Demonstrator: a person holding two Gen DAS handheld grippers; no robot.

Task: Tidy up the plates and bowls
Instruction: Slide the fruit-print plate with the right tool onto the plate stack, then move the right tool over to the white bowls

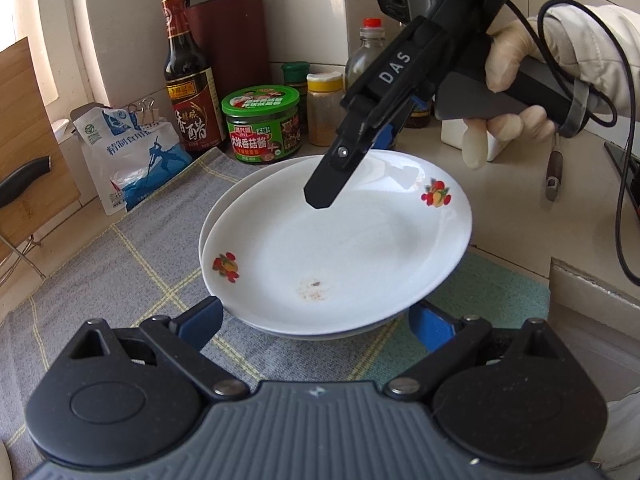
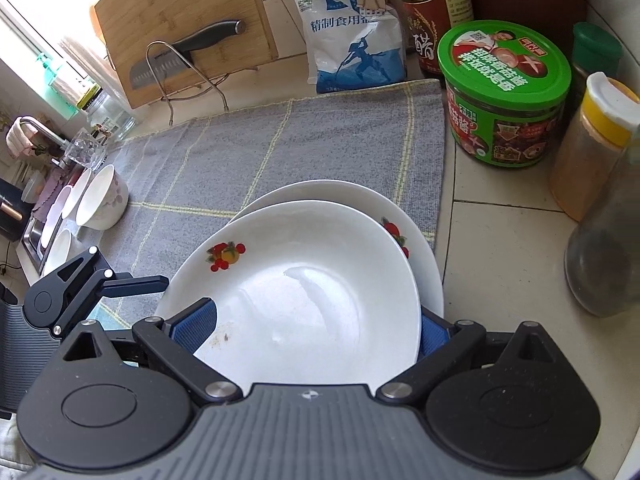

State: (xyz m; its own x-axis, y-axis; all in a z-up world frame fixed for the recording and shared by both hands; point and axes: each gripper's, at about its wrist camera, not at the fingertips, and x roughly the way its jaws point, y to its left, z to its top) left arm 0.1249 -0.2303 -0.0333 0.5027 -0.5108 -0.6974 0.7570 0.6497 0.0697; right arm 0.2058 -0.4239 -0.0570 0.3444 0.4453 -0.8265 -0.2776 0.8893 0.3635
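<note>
The fruit-print plate (image 2: 304, 296) is pinched at its rim by the right gripper (image 2: 316, 330) and tipped over another plate (image 2: 424, 264) on the grey cloth (image 2: 240, 160), the left gripper (image 1: 316, 320) is wide open, and bowls (image 2: 102, 200) are left unstacked by the sink.

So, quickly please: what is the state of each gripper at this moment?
Left gripper: open, near the plate stack, holding nothing.
Right gripper: shut on the top plate, tilted over the lower plate.
</note>
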